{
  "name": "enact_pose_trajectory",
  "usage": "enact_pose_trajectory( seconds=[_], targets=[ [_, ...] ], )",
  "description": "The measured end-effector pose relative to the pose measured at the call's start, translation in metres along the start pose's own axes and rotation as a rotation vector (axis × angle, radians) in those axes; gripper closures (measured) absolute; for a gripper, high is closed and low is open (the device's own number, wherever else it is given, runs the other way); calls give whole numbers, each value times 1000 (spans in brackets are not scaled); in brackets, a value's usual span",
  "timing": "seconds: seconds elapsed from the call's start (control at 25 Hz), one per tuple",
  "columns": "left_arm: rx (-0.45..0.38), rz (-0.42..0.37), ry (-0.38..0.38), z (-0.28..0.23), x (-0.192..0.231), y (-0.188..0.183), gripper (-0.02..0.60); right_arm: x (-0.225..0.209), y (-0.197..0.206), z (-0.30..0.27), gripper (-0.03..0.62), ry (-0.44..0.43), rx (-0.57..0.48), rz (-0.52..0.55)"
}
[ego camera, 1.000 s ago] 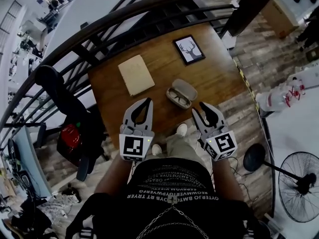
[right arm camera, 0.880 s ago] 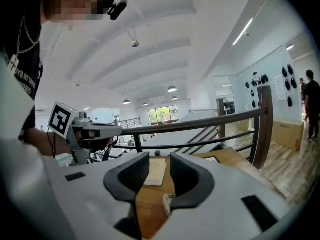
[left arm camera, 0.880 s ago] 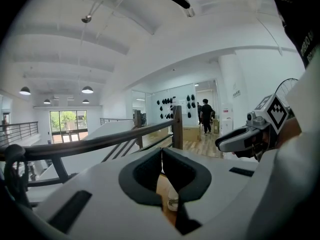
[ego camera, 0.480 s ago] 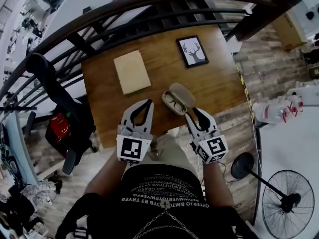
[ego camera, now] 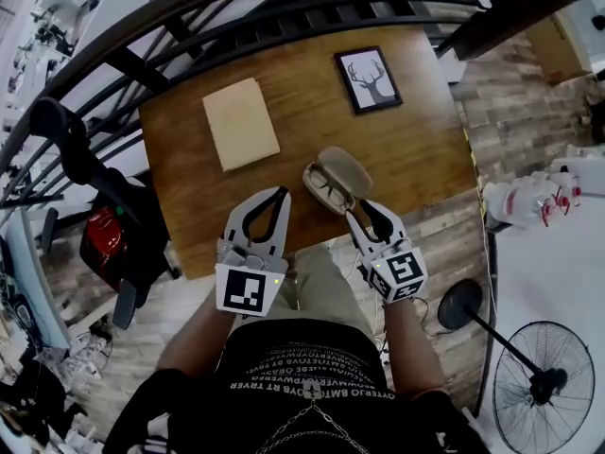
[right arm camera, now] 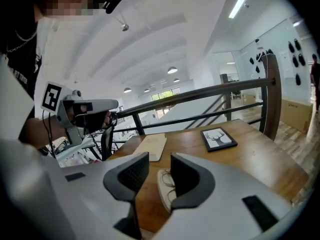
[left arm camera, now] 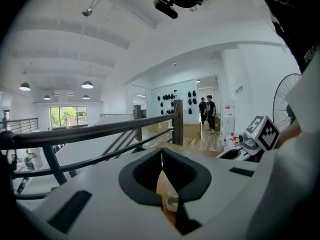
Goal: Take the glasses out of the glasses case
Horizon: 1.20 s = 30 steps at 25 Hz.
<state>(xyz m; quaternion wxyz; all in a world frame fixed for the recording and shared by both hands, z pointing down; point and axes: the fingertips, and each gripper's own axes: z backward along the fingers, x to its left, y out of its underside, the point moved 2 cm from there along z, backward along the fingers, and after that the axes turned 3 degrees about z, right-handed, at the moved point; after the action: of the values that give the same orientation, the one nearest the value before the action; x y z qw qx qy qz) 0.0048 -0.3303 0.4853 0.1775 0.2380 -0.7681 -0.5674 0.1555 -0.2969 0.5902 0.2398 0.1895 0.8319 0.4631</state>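
Note:
A beige glasses case (ego camera: 342, 168) lies open near the front edge of the wooden table (ego camera: 416, 149), with dark-rimmed glasses (ego camera: 328, 189) in its lower half. My right gripper (ego camera: 364, 211) is just in front of the case, a little to its right. Its jaws have just been opening and stand open with nothing between them. In the right gripper view the case (right arm camera: 162, 186) and the glasses (right arm camera: 169, 180) show through the gap of the right gripper (right arm camera: 159, 159). My left gripper (ego camera: 282, 192) is shut and empty, left of the case, over the table edge. The left gripper (left arm camera: 161, 151) shows its tips touching.
A beige pad (ego camera: 240, 123) lies at the table's left and a framed deer picture (ego camera: 367, 78) at its back right. A dark railing (ego camera: 189, 36) runs behind the table. A floor fan (ego camera: 544, 386) stands at the lower right. A chair (ego camera: 113, 244) stands to the left.
Both grippers have come down toward the table's front edge. The right gripper has closed in on the open case and its jaws stand a little wider. The case has not moved on the table.

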Motion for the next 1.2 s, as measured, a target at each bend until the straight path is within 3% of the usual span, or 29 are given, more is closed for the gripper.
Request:
enact_pose_trajectory(
  seconds=[0.6, 1.2],
  targets=[
    [85, -20, 47, -37, -19, 49, 552, -25, 69, -58, 467, -45, 126, 1],
    [142, 67, 43, -42, -18, 76, 552, -51, 110, -103, 468, 0, 277, 28]
  ],
)
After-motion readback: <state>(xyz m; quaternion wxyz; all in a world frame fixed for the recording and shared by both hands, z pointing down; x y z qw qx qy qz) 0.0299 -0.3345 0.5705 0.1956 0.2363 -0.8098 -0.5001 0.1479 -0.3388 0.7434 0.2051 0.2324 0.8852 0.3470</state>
